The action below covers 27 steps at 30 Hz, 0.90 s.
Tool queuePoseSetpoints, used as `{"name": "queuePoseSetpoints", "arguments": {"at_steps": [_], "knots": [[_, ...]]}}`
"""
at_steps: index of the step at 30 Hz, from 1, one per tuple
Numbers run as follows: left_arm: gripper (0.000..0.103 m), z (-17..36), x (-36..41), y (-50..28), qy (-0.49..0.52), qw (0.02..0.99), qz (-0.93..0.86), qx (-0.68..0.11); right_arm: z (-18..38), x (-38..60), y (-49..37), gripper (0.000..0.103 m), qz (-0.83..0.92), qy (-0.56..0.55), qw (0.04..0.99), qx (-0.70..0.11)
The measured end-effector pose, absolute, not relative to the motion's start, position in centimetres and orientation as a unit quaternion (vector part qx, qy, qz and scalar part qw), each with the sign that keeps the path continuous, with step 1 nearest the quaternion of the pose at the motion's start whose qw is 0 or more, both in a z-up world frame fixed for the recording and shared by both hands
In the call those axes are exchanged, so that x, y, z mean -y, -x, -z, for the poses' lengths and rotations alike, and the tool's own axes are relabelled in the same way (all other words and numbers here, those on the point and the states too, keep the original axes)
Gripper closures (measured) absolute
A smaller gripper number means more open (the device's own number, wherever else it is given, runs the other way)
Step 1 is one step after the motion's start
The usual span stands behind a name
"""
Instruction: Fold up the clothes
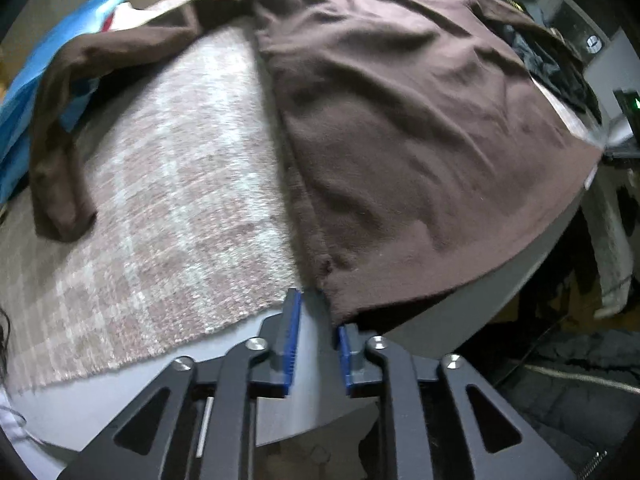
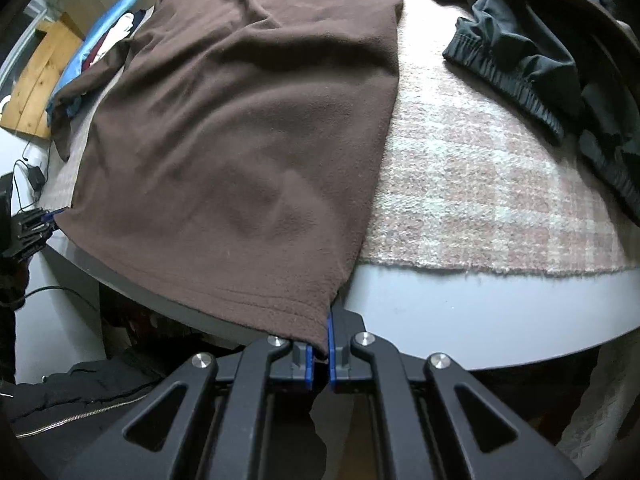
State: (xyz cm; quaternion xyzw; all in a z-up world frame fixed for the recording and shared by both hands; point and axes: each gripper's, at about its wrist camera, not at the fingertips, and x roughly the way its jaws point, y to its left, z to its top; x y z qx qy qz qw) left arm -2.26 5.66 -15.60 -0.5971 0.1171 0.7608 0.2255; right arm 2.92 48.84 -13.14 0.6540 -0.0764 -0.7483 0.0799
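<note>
A brown shirt (image 1: 400,128) is spread flat on a pink checked blanket (image 1: 180,184) that covers a grey table (image 2: 460,316). Its hem hangs slightly over the table's near edge, and one long sleeve (image 1: 60,128) is stretched out to the side, where it lies partly over something blue (image 1: 48,64).

The left gripper (image 1: 316,344) is seen at one hem corner with its blue pads (image 1: 290,344) parted. The corner's edge lies against the tip of one pad, and the gap between the pads is otherwise bare, so the cloth is released on this side.

The right gripper (image 2: 320,356) is clenched on the other hem corner: the brown fabric is pinched between its two blue pads (image 2: 309,364) just past the table edge.

In the right wrist view, the left gripper (image 2: 48,216) is also visible at the far corner of the hem. A black garment (image 2: 532,60) with an elastic band is seen on the blanket, apart from the shirt. A black zipped garment (image 2: 80,396) is seen below the table edge.
</note>
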Motion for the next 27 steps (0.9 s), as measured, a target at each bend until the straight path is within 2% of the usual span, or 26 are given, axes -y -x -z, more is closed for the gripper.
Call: {"name": "queuePoseSetpoints", "arguments": {"at_steps": [5, 8, 12, 15, 16, 17, 18, 21, 23, 27], "knots": [[0.081, 15.3, -5.3, 1.1, 0.570, 0.212, -0.789, -0.089, 13.0, -48.4, -4.0, 0.096, 0.754, -0.648, 0.081, 0.078], [0.080, 14.9, -6.3, 0.3, 0.552, 0.212, -0.800, -0.103, 13.0, -47.9, -4.7, 0.096, 0.754, -0.646, 0.085, 0.083], [0.072, 14.0, -8.3, 0.0, 0.520, 0.223, -0.813, -0.141, 12.9, -47.9, -4.5, 0.096, 0.752, -0.647, 0.091, 0.084], [0.072, 13.5, -9.9, 0.8, 0.497, 0.229, -0.818, -0.177, 12.9, -49.0, -3.8, 0.096, 0.753, -0.645, 0.095, 0.085], [0.074, 13.6, -10.0, 1.0, 0.498, 0.233, -0.816, -0.178, 12.8, -49.1, -3.9, 0.096, 0.754, -0.644, 0.096, 0.085], [0.080, 13.5, -9.3, 1.2, 0.507, 0.232, -0.813, -0.167, 12.7, -49.2, -4.0, 0.096, 0.756, -0.642, 0.096, 0.083], [0.101, 13.5, -8.6, 1.4, 0.515, 0.232, -0.810, -0.157, 12.6, -49.2, -4.3, 0.096, 0.759, -0.639, 0.095, 0.078], [0.100, 13.3, -6.6, 2.1, 0.540, 0.231, -0.799, -0.127, 12.2, -49.5, -5.0, 0.088, 0.769, -0.629, 0.091, 0.064], [0.100, 12.3, -4.8, 2.5, 0.543, 0.226, -0.803, -0.092, 12.1, -49.6, -5.7, 0.073, 0.777, -0.622, 0.086, 0.052], [0.100, 10.6, -3.1, 2.5, 0.531, 0.221, -0.816, -0.063, 12.1, -49.8, -6.7, 0.073, 0.788, -0.607, 0.090, 0.054]]}}
